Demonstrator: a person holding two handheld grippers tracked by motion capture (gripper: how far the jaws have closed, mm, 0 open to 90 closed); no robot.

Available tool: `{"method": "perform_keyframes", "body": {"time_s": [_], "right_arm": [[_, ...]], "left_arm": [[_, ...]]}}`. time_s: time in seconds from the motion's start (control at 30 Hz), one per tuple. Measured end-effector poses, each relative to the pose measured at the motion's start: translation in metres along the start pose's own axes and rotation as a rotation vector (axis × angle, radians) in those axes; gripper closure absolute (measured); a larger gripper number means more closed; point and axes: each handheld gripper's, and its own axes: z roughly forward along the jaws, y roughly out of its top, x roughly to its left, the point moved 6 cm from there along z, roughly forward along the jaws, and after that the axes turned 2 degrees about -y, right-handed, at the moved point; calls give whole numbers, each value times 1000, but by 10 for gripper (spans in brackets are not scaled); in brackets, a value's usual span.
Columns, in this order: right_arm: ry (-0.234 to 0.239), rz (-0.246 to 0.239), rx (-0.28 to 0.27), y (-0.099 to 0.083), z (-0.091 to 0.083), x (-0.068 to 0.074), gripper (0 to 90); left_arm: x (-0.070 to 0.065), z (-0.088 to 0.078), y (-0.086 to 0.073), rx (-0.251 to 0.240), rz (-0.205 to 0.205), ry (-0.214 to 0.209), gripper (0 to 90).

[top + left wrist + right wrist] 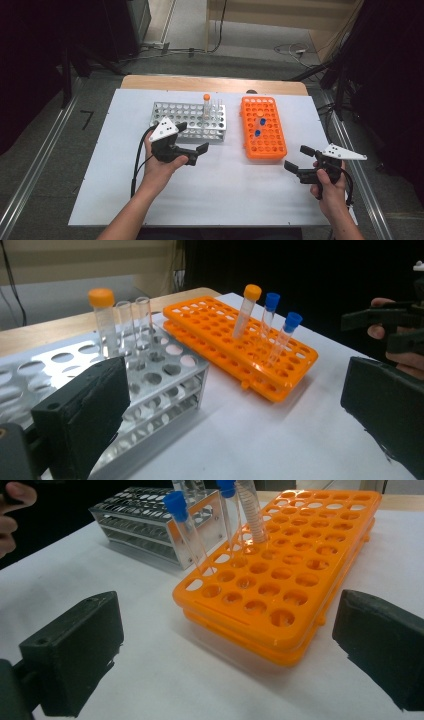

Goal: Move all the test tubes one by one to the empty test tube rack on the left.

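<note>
Left gripper released, empty, just beside the metal tube rack; right gripper released, empty, well right of it.

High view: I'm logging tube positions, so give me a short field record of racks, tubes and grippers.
metal rack: one orange-capped tube, two uncapped tubes
orange rack: one orange-capped tube, two blue-capped tubes
left gripper: open, empty, beside metal rack
right gripper: open, empty, beside orange rack
table: white
</note>
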Motion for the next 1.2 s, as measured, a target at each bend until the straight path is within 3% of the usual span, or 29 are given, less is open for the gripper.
{"method": "perform_keyframes", "body": {"time_s": [0.27, 0.37, 0.57, 0.9, 1.0, 1.2], "right_arm": [[-25, 7, -15, 14, 6, -11, 35], [-54, 11, -9, 20, 11, -18, 86], [-73, 11, 9, 32, 26, -29, 200], [-50, -18, 56, 47, 56, -37, 302], [-25, 11, 54, 52, 63, -37, 326], [-23, 24, 80, 57, 80, -42, 431]], "left_arm": [[0, -21, -21, 5, -12, 17, 0], [5, -29, -28, -7, -36, 34, 0], [11, -43, -42, 4, -43, 48, 0], [21, -69, -56, -7, -91, 83, 0], [24, -73, -59, -9, -102, 91, 0], [27, -75, -62, -13, -112, 96, 0]]}}
